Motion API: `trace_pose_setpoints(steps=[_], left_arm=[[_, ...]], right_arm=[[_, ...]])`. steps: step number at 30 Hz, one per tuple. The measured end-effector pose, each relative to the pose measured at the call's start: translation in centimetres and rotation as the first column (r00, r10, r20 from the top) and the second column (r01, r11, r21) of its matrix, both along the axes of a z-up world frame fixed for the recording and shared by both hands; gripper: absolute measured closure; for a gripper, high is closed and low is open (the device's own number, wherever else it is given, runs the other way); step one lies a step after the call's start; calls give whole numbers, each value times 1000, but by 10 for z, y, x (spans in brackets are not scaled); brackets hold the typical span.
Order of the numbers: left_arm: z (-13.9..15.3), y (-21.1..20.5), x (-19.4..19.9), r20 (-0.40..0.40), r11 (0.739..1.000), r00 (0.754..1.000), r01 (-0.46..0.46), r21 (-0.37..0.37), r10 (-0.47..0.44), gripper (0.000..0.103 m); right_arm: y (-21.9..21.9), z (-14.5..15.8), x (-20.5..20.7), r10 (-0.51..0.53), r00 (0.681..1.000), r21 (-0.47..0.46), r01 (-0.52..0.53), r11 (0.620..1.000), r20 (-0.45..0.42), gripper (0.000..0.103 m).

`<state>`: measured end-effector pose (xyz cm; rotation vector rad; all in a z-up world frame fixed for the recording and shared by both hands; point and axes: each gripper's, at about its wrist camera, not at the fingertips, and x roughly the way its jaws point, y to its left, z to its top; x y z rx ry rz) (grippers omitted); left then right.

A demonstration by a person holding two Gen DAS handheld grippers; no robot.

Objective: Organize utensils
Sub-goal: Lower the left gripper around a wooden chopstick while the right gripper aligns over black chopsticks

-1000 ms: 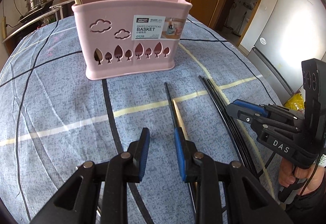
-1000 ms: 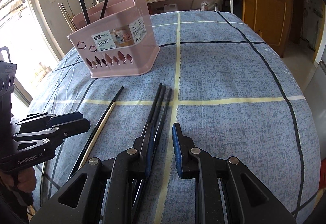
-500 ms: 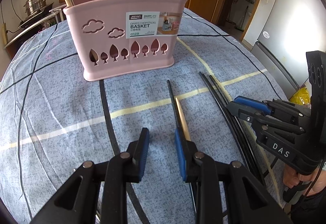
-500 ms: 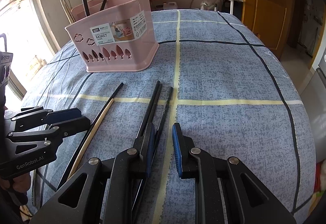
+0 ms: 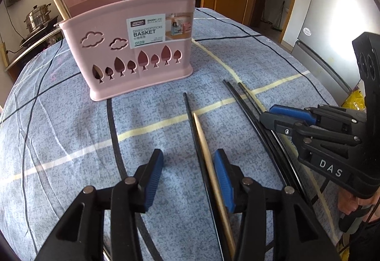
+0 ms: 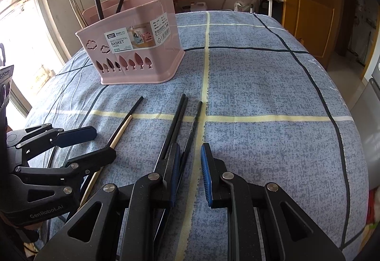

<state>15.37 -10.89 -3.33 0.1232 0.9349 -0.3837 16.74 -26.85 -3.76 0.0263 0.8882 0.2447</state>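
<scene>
Chopsticks lie loose on the blue checked tablecloth point(image 6: 261, 75), in front of the pink basket point(image 5: 133, 51), which stands upright further back. Left gripper point(image 5: 188, 175) hangs low over a mismatched pair: one black chopstick point(image 5: 192, 123) and one pale wooden chopstick point(image 5: 201, 137), side by side and touching along part of their length, both running between the spread blue pads. Its jaws are opening, and neither pad presses on either stick, though the wooden one lies close against the right-hand pad. Right gripper point(image 6: 188, 173) hovers over a bundle of three black chopsticks point(image 6: 182, 118); its jaws stand narrowly apart, the sticks pass under the left finger rather than squarely between the pads, and nothing appears pinched. Judgement: the step in hand is a pick-up for the left gripper. To do it well, the pads should straddle only one stick, or both if the pair is to go together, settle to the cloth, and close near the thick end so the stick does not swing. The soft cloth may wrinkle into the pinch. Basket notes: divided into compartments, cloud and tree cut-outs on the front wall, a printed label, wooden chopsticks already leaning in the left compartment and black ones further right. Sorting by colour looks likely.
</scene>
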Motion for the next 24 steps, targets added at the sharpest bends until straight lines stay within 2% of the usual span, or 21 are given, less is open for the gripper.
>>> trace_pose_setpoints(steps=[2, 6, 10, 15, 21, 24], left_arm=[[0, 7, 2, -12, 999, 1000, -14, -37, 13, 56], [-2, 19, 0, 25, 999, 999, -38, -2, 38, 56], [0, 33, -3, 9, 995, 995, -98, 9, 98, 56], [2, 55, 14, -34, 985, 986, -166, -46, 164, 60], [6, 76, 44, -94, 959, 965, -254, -128, 243, 62], [3, 71, 55, -117, 956, 962, -260, -133, 245, 69]], right_arm=[[-2, 0, 0, -3, 1000, -2, 3, 1000, -1, 84], [-4, 0, 0, -7, 1000, -1, 7, 1000, -1, 84], [-5, 0, -1, -9, 1000, 0, 9, 1000, -1, 84], [-4, 1, 1, -11, 1000, -7, 11, 1000, -1, 84], [-3, 1, 3, -10, 1000, -11, 10, 1000, -1, 84], [-3, 1, 4, -10, 1000, -12, 10, 1000, -1, 84]])
